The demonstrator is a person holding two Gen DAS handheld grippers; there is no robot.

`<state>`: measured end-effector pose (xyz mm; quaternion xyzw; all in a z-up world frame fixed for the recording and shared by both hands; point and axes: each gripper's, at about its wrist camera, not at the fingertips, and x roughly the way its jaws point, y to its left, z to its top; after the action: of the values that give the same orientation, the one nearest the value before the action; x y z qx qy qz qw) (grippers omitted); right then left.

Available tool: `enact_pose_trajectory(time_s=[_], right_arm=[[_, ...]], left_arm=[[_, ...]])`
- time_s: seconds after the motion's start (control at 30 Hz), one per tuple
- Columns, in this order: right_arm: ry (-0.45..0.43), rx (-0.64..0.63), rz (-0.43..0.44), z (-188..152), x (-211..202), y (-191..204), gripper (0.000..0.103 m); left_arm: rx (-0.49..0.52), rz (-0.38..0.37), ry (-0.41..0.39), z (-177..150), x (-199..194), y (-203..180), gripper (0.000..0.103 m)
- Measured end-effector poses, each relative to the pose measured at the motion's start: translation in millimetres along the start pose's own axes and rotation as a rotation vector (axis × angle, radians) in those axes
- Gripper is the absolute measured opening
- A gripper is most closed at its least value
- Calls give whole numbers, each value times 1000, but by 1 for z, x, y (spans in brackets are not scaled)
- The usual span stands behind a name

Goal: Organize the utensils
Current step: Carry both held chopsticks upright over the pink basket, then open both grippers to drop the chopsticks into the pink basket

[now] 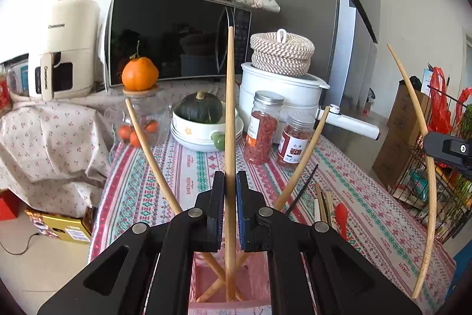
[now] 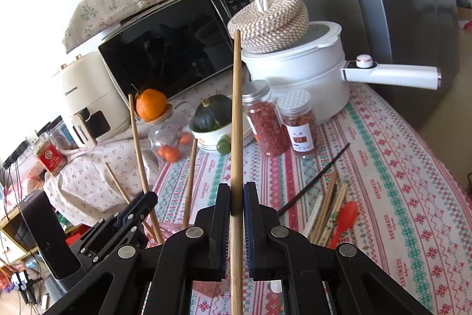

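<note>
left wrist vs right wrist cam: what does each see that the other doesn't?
Left wrist only: the pink holder right below the left gripper, the lower end of that gripper's chopstick down in it among the others; a wire rack with red bags at the right edge.

Right wrist only: the left gripper's outside seen from the side; a red-labelled jar at far left.

Both: each gripper shut on a bamboo chopstick, the right gripper on its own; microwave, white pot, two spice jars, red spoon, loose chopsticks on the tablecloth.

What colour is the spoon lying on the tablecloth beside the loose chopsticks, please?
Red; the spoon shows best in the right wrist view.
</note>
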<state>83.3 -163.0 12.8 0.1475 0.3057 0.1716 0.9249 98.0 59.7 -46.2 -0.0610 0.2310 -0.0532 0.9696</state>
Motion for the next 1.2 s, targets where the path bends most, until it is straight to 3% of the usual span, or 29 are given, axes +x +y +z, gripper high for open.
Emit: enact_pose_trajectory(time_s=[0.23,0.3,0.37,0.43,0.47,0.63,0.7,0.87,1.07,1.2], right_arm=[[-44,-28,24,-4,3,22,7],[-54,-26,32,-4,5,27,7],[-65,-17,39,-4,7,32,7],[-76,-6,43,-4,10,36,7],[-82,1,44,-4,11,38,7],[-137,7,15,-5,16,54,7],[-162,1,-16,-6,21,62,7],[-223,7,-59,-13,36,80,7],[-294,11,-105,-23,55,98,7],[-338,23,-100,-24,62,108,7]], left_arm=[[-8,-67,103,-8,-20,3,9],[-3,-83,136,-9,-30,4,16],[3,-80,163,-9,-42,7,47],[3,-64,179,-8,-55,13,67],[2,-53,191,-7,-60,16,73],[-19,49,363,-9,-70,41,80],[-27,52,420,-10,-70,51,82],[42,98,464,-10,-70,65,90],[66,91,572,-19,-56,76,97],[75,87,593,-22,-52,78,98]])
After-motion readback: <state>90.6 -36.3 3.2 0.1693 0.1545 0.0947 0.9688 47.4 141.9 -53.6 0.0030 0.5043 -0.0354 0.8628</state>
